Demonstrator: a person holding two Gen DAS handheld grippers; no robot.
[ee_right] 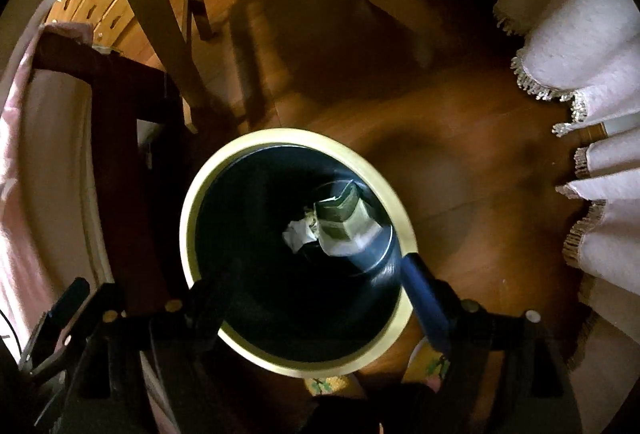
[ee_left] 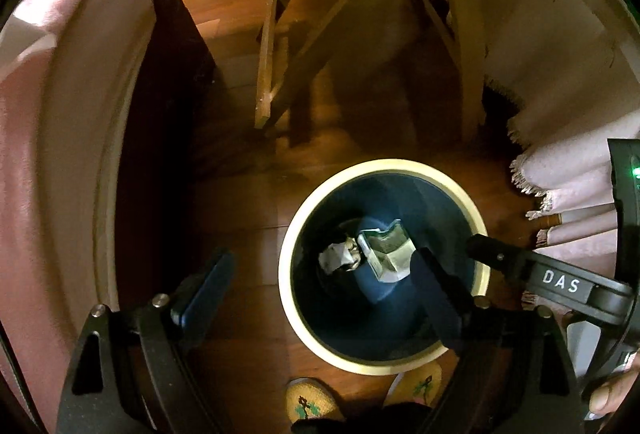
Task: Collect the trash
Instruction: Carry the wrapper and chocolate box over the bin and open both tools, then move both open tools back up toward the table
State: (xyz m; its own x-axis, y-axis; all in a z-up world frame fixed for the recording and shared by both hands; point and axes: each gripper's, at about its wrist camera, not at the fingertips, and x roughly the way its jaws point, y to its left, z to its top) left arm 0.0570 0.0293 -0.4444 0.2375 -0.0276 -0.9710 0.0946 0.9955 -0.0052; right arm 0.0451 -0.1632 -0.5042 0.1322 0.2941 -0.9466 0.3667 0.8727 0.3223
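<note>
A round bin with a cream rim (ee_left: 382,165) and a dark blue inside stands on the wooden floor. At its bottom lie a flattened green-and-white carton (ee_left: 386,248) and a crumpled white paper (ee_left: 334,256). My left gripper (ee_left: 320,294) hangs open above the bin, pointing down, with nothing between its fingers. In the right wrist view the same bin rim (ee_right: 280,135), carton (ee_right: 340,218) and paper (ee_right: 296,232) show below my right gripper (ee_right: 320,298), which is open and empty too. The right gripper's black frame (ee_left: 560,284) reaches in from the right over the rim.
Two yellow slippers (ee_left: 312,406) stand just in front of the bin. Wooden table legs (ee_left: 304,66) rise behind it. A fringed pale tablecloth (ee_left: 568,186) hangs at the right, and a pink cloth (ee_left: 40,154) over dark furniture stands at the left.
</note>
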